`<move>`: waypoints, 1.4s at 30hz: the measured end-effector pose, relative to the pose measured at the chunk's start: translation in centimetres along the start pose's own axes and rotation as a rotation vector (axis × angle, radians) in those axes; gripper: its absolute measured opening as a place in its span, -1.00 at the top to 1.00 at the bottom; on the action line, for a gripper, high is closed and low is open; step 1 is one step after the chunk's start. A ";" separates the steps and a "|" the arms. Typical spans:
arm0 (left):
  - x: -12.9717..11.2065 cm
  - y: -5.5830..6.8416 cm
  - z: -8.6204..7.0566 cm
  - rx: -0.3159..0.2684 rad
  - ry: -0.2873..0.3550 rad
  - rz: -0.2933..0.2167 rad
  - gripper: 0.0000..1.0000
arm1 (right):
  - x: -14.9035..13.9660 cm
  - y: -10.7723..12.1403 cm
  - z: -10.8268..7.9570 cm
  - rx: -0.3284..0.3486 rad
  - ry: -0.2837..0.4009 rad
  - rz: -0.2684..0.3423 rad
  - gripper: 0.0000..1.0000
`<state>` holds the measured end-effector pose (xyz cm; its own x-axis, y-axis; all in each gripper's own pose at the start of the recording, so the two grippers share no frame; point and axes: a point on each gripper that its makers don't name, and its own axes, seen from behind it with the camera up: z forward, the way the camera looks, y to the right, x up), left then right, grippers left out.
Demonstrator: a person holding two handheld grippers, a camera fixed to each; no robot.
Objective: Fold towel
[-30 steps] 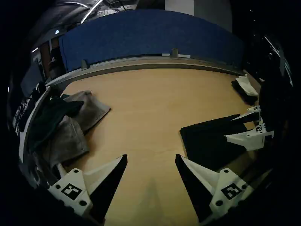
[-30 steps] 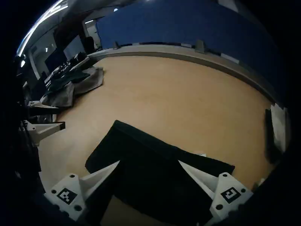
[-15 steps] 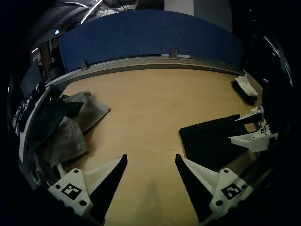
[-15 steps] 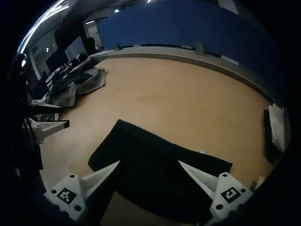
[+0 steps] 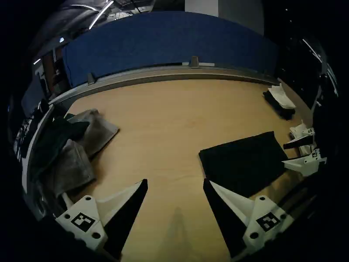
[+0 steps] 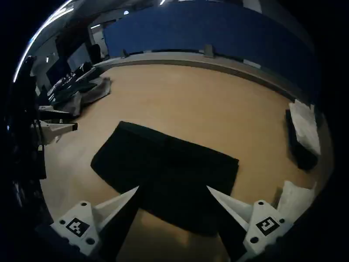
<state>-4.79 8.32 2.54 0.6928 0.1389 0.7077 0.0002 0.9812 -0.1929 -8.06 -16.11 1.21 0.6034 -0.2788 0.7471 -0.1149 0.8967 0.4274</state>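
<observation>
Where the black towel [image 6: 165, 161] lies: flat on the wooden worktop [image 5: 174, 113], near its front edge; we see it folded into a dark rectangle, nothing resting on it.
Right gripper [image 6: 173, 187]: fingers spread wide, pinching nothing; in the right gripper view its tips sit over the towel's near edge, and we cannot tell whether they touch the cloth.
Left gripper [image 5: 174, 180]: fingers spread apart, nothing between them; we find it over bare wood to the left of the towel, one finger close to the towel's near left corner.
Towel pile [image 5: 65, 144]: grey and dark cloths heaped loosely at the worktop's left edge, well apart from the black towel.
Folded stack [image 6: 303, 135]: by the right edge, a white piece on top of a dark one, apart from the black towel.
Blue partition [image 5: 165, 41]: we see it standing along the worktop's back edge.
</observation>
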 end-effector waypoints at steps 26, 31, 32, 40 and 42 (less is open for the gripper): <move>0.8 0.7 -0.2 -0.007 0.009 0.010 -0.89 | -5.9 4.2 -0.7 -0.069 -0.071 0.012 -0.95; 0.9 0.7 -0.2 -0.006 0.010 0.012 -0.89 | -6.4 4.3 -0.6 -0.072 -0.083 0.009 -0.58; 0.9 0.7 -0.2 -0.006 0.010 0.012 -0.89 | -6.4 4.3 -0.6 -0.073 -0.084 0.009 -0.50; 0.9 0.7 -0.3 -0.004 0.011 0.014 -0.89 | -7.0 4.3 -0.6 -0.062 -0.101 0.012 0.06; 1.0 0.7 -0.3 -0.003 0.011 0.014 -0.89 | -7.2 4.3 -0.7 -0.057 -0.105 0.019 0.17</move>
<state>-3.87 9.06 2.89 0.7008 0.1515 0.6971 -0.0077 0.9787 -0.2050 -12.36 -10.06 -2.68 0.5155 -0.2934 0.8051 -0.0784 0.9195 0.3853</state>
